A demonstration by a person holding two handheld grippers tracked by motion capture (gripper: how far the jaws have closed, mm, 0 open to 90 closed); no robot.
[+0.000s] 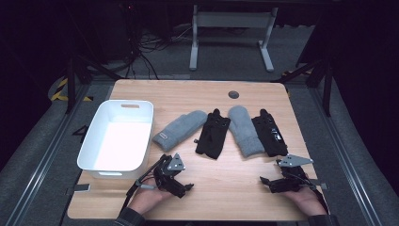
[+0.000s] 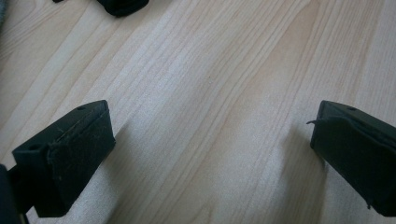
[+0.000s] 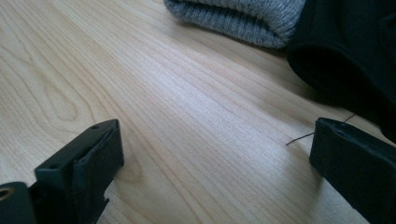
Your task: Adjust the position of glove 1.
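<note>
The counter (image 1: 221, 183) is a pale wood top with rounded corners and visible grain; a round dark grommet (image 1: 234, 94) sits near its far edge. It stands on grey floor in a dark room. Yellow-and-black tape (image 1: 60, 88) marks the floor at far left, cables (image 1: 146, 49) lie behind the counter, and a white table frame (image 1: 230, 28) stands beyond them.

At left on the counter sits a white bin (image 1: 96, 141), open side up, a handle slot in its far wall. Right of it, four items lie in a row across the middle: a grey mitten (image 1: 181, 128) with a small label at its cuff, a black glove (image 1: 213, 134), a second grey mitten (image 1: 244, 129), and a second black glove (image 1: 269, 133). The right-hand pair touch along their sides.

The left gripper (image 1: 181, 188) rests low at the near edge, just right of the bin's near corner, held in a hand (image 1: 148, 202). Its jaws stand wide apart over bare wood, nothing between them.

The right gripper (image 1: 268, 181) lies near the front right, held in the other hand (image 1: 306, 200), short of the gloves' cuffs. Its jaws are likewise wide, with bare wood between; in the right gripper view a grey cuff (image 3: 238, 16) and a black cuff (image 3: 345, 51) lie just ahead.
</note>
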